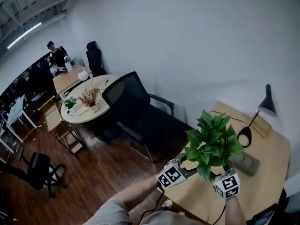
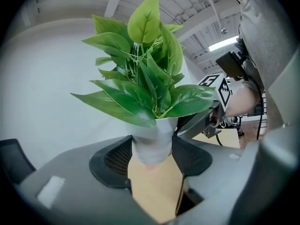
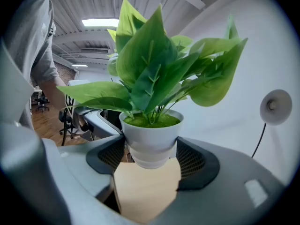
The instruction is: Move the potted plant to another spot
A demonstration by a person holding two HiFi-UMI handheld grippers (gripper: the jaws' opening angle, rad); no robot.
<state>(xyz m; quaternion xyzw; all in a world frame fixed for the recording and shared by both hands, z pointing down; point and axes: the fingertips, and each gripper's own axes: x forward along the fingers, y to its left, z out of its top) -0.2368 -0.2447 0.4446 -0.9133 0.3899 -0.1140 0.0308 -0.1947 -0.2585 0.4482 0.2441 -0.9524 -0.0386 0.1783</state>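
The potted plant (image 1: 213, 142) has broad green leaves in a small white pot (image 3: 151, 142). Both grippers hold it in the air over the light wooden table (image 1: 262, 172). My left gripper (image 2: 151, 156) has its mesh pads pressed on the pot (image 2: 152, 146) from either side. My right gripper (image 3: 151, 158) clamps the same pot from the opposite side. In the head view the left gripper (image 1: 190, 165) and right gripper (image 1: 228, 171) meet under the foliage, which hides the pot there. Each gripper shows in the other's view, behind the leaves.
A black desk lamp (image 1: 267, 104) with a round base (image 1: 244, 136) and a grey block (image 1: 246, 163) stand on the table beyond the plant. A black office chair (image 1: 133, 107) sits left of the table. Farther off are a round table (image 1: 86, 104) and a person (image 1: 58, 57).
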